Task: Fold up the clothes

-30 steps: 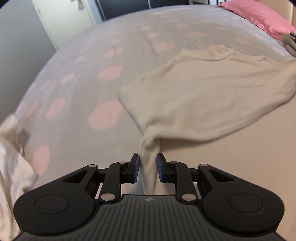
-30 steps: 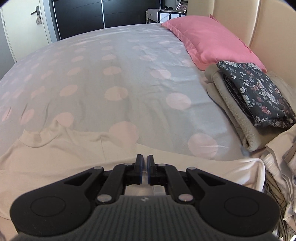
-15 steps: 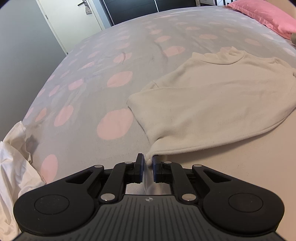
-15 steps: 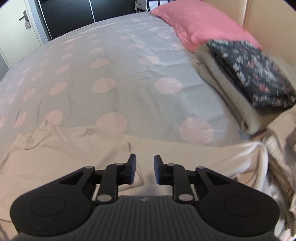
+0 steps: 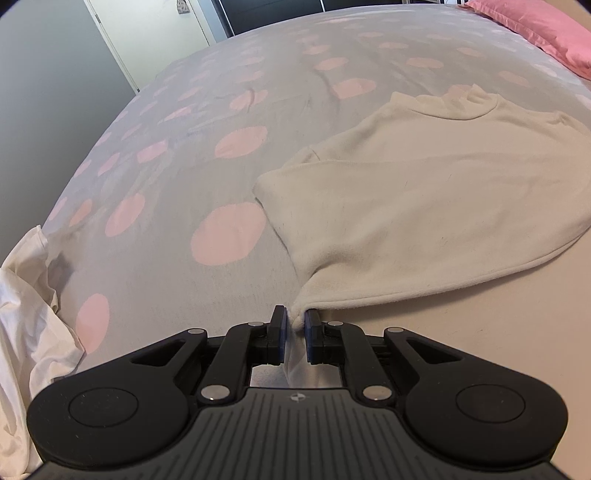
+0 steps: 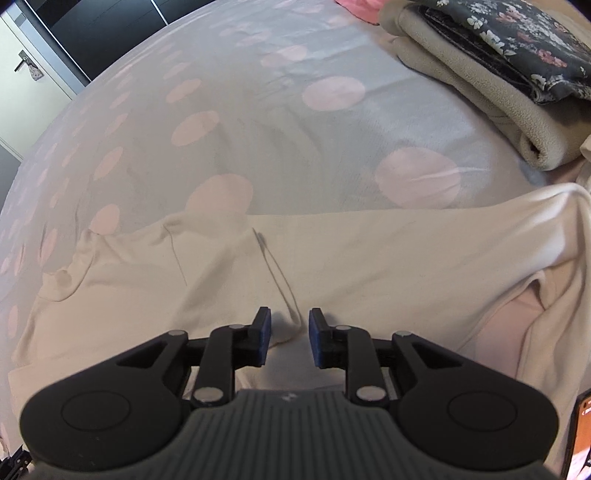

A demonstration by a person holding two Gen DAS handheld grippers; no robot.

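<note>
The left tool (image 5: pixel 294 320) is clenched on a corner of the cream sweater's (image 5: pixel 424 206) hem, a pinch of fabric caught between its blue pads; its jaws narrowed onto that corner during the last second. The right tool (image 6: pixel 287 325) stands released, its jaws parted after opening within that second, with a raised fold of the same cream sweater (image 6: pixel 332 266) lying between the pads but not squeezed by them. The sweater is spread flat on the bed (image 5: pixel 221 155), which wears a grey cover with pink dots, and its collar lies on the side away from both tools. Left of the sweater, at the near edge of the bed, sits a crumpled white garment (image 5: pixel 26 295). Beyond the sweater's right sleeve rests a folded beige blanket (image 6: pixel 480 96) with a dark floral garment (image 6: pixel 517 44) stacked on top. A pink pillow (image 5: pixel 535 26) lies further off at the bed's head, past the collar.
</note>
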